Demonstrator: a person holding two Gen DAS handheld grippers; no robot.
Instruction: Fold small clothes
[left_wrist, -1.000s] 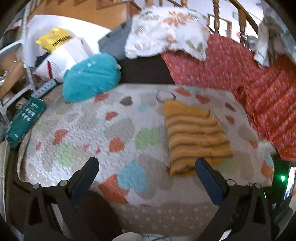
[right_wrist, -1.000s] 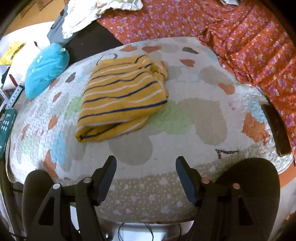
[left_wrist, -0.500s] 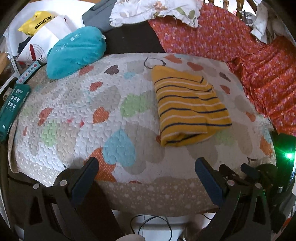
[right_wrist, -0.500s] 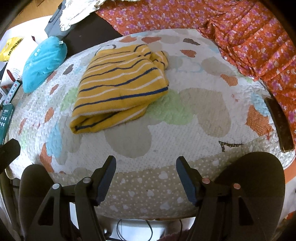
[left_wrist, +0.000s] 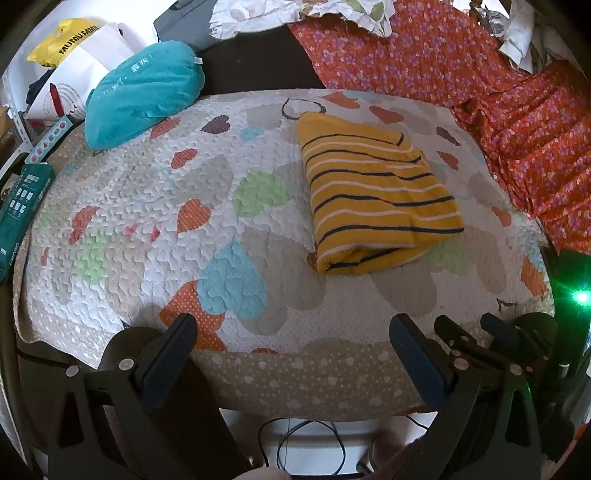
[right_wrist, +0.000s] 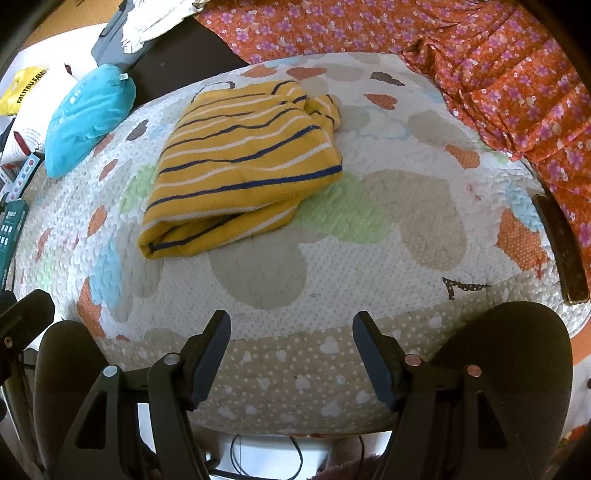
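Observation:
A yellow garment with navy and white stripes (left_wrist: 373, 192) lies folded on the heart-patterned quilt (left_wrist: 177, 192), right of centre in the left wrist view. In the right wrist view the garment (right_wrist: 240, 166) lies left of centre on the quilt (right_wrist: 406, 206). My left gripper (left_wrist: 295, 336) is open and empty, above the quilt's near edge, well short of the garment. My right gripper (right_wrist: 291, 332) is open and empty, also at the near edge. The right gripper's fingers (left_wrist: 498, 332) show at the lower right of the left wrist view.
A teal cushion (left_wrist: 144, 92) lies at the quilt's far left corner. Orange floral fabric (left_wrist: 517, 110) lies along the right and back. A green box (left_wrist: 22, 214) and bags (left_wrist: 74, 55) sit at the left. A dark bar (right_wrist: 561, 247) lies at the quilt's right edge. Cables (left_wrist: 303, 443) hang below the near edge.
Both grippers have drawn back toward the quilt's near edge and tilted down. The garment stays folded and has not moved. Both grippers stay open.

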